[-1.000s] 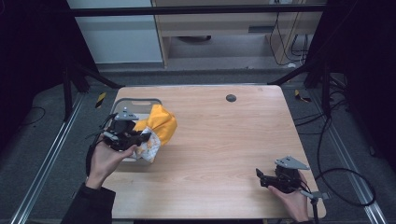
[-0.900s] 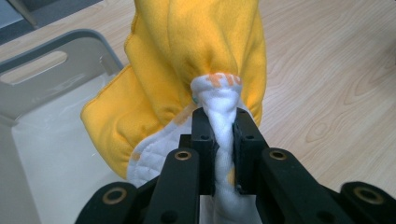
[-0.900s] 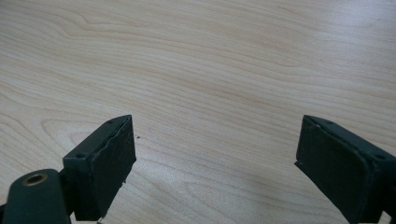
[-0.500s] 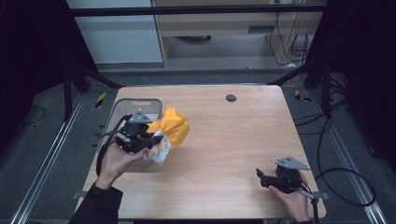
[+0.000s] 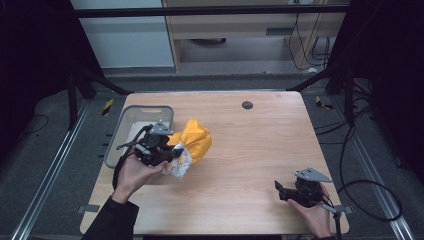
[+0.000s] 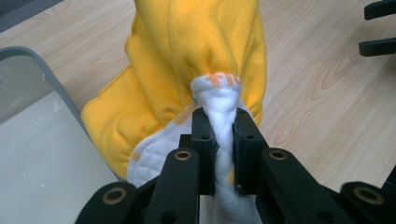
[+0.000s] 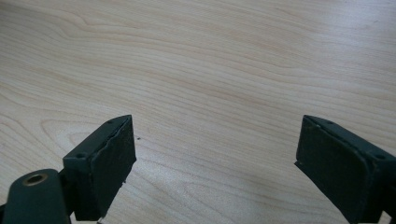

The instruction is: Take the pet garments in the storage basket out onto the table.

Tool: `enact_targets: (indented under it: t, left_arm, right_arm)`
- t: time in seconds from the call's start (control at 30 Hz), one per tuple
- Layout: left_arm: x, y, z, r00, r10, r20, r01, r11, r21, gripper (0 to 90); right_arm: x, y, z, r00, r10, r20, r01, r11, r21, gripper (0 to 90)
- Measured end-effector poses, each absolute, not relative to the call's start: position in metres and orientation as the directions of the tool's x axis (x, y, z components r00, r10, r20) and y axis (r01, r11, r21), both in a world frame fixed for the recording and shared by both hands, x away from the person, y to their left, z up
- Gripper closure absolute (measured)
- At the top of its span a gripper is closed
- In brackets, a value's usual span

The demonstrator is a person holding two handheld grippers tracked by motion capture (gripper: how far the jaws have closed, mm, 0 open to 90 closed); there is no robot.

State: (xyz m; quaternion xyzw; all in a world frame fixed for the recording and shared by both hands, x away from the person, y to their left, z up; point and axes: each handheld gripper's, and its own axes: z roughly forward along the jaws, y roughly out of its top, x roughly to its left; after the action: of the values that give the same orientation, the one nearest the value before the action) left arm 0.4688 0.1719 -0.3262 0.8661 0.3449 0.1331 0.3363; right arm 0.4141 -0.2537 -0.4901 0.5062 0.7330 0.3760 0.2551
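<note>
left gripper (image 6: 220, 140): clenched on the white quilted end of a yellow cloth (image 5: 196, 141) | cloth: bunched, lifted just beside the grey bin (image 5: 124, 131) at the table's (image 5: 260, 150) left side, long axis running from the gripper up-right toward the table's middle, yellow end leading | right gripper (image 7: 215, 163): released, jaws wide apart, low over bare wood near the front-right corner
</note>
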Motion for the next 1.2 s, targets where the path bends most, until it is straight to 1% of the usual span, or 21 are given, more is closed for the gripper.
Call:
enact_targets:
  t: [0.5, 0.8, 1.2]
  left_arm:
    - [0.473, 0.152, -0.338, 0.753, 0.658, -0.012, 0.501, -0.561, 0.659, 81.8]
    - [0.476, 0.134, -0.355, 0.781, 0.624, -0.018, 0.495, -0.602, 0.626, 81.8]
    - [0.481, 0.109, -0.371, 0.804, 0.595, -0.025, 0.485, -0.629, 0.608, 81.8]
  right_arm:
    - [0.414, -0.254, -0.49, -0.357, 0.934, 0.011, 0.549, 0.201, 0.811, 11.8]
    - [0.413, -0.254, -0.49, -0.357, 0.934, 0.007, 0.547, 0.203, 0.812, 11.7]
    - [0.413, -0.255, -0.49, -0.359, 0.933, 0.002, 0.541, 0.206, 0.816, 11.7]
